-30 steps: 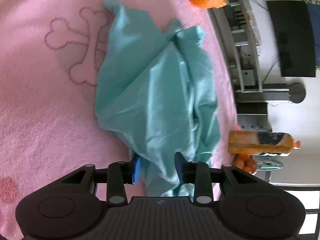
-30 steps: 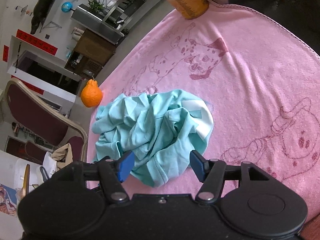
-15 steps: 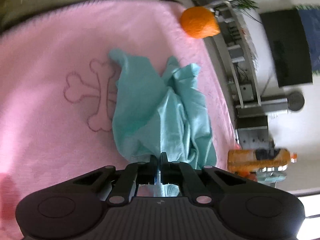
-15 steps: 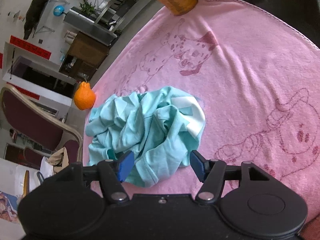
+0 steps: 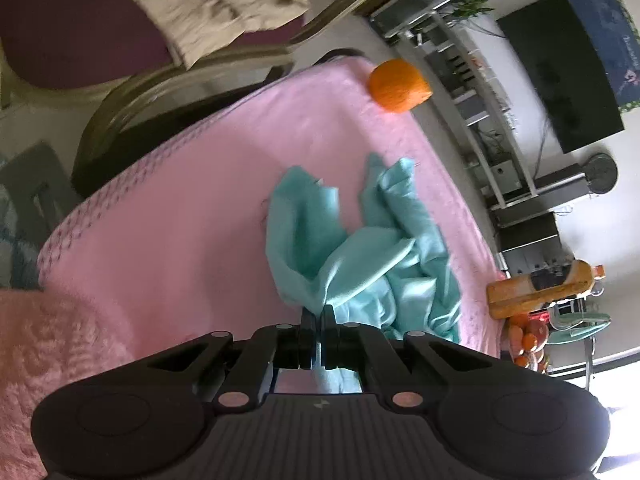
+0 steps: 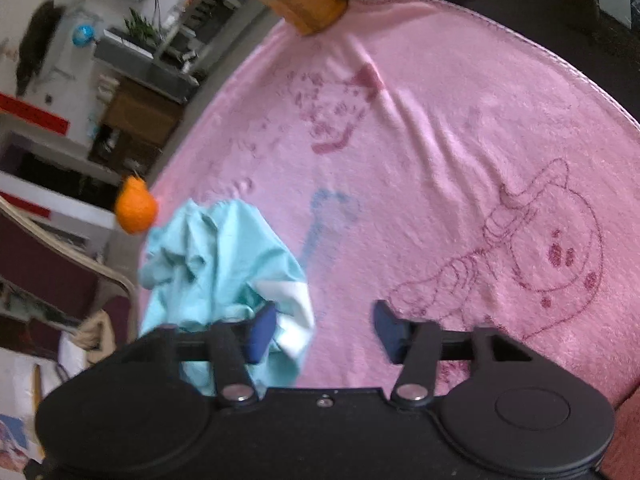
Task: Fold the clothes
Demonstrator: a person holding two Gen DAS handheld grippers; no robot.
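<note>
A crumpled teal garment (image 5: 360,252) lies on a pink printed blanket (image 5: 180,220). My left gripper (image 5: 319,316) is shut on a near fold of the teal cloth, which rises stretched up to the pads. In the right wrist view the garment (image 6: 224,256) sits at the left, showing a white inner patch. My right gripper (image 6: 323,312) hovers over the blanket (image 6: 440,140) with its jaws closing. The white edge of the cloth lies just inside its left finger; the right pad is clear of it.
An orange fruit (image 5: 398,86) rests at the blanket's far edge, also seen as the orange (image 6: 135,210) in the right view. An orange juice bottle (image 5: 540,284) lies at the right edge beside a tray of fruit (image 5: 528,340). A maroon chair (image 5: 80,32) with beige cloth stands beyond.
The left jaws shut on the teal cloth, then the gripper rose and drew back, pulling the garment up. The right jaws have narrowed. In the right view the garment has shifted left.
</note>
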